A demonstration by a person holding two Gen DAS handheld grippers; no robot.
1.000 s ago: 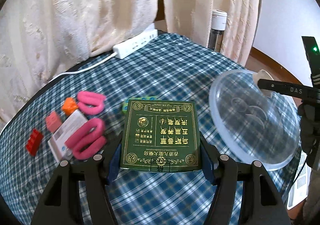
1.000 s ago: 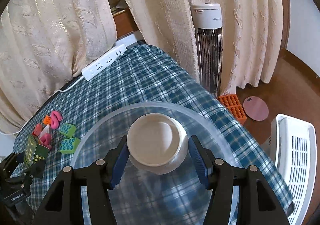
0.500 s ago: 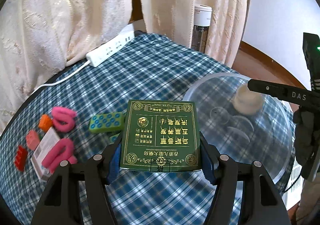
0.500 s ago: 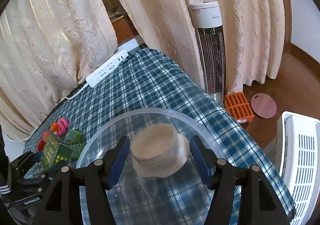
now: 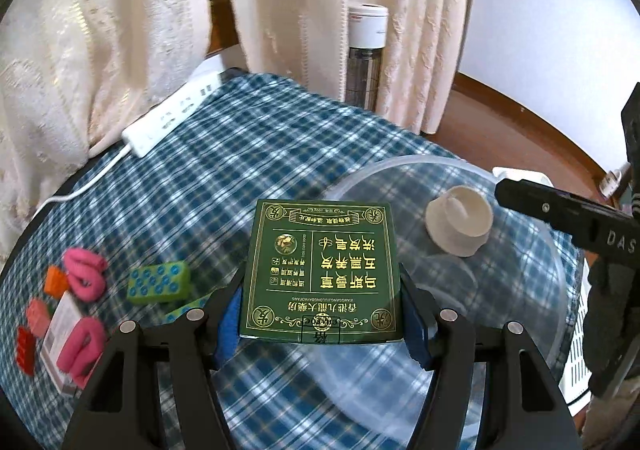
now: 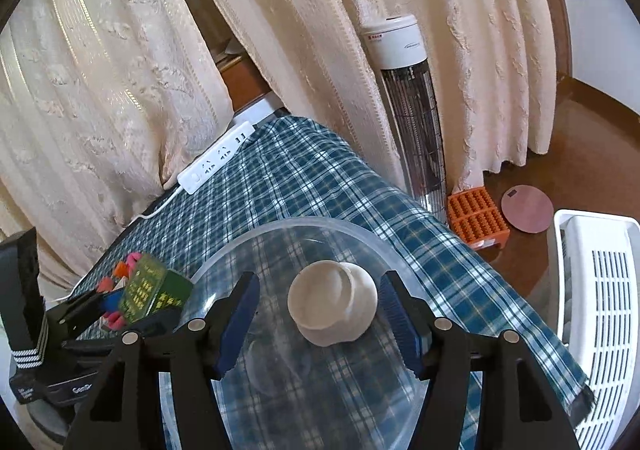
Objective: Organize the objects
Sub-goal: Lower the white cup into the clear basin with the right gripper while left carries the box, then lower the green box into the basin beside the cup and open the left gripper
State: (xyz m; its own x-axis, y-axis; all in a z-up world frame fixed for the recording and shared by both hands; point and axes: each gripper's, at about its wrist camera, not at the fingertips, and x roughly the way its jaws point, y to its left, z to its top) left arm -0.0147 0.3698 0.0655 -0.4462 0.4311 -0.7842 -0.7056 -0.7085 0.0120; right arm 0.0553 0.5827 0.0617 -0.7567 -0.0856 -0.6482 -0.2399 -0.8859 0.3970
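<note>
Starting with the left wrist view: the left tool (image 5: 322, 314) is clamped on a green box (image 5: 322, 268) with gold lettering, one blue pad pressed on each long side, and the box hangs over the near left rim of a clear plastic bowl (image 5: 404, 171) that sits at the right end of the bench (image 5: 256, 153), which has a blue plaid cloth on it. Inside the bowl there's a small white cup (image 5: 458, 219), tipped over a bit, with the black finger of the right tool (image 5: 560, 209) poking in from the right edge of the shot. Over toward the left edge of the bench you've got the leftover stuff: a green studded block (image 5: 159, 282), pink foam pieces (image 5: 85, 270), an orange brick (image 5: 55, 280) and a red brick (image 5: 25, 344). A white power strip (image 5: 172, 117) lies along the far edge by the curtain. Right wrist view now: the right tool (image 6: 318, 322) has its jaws parted with daylight on both sides of the white cup (image 6: 332, 300), so it's not holding anything; the jaws have just been opening, and the cup rests tilted on the bowl's (image 6: 288, 228) floor between them. The left tool (image 6: 132, 314) with the green box (image 6: 154, 292) shows at the bowl's left rim.
</note>
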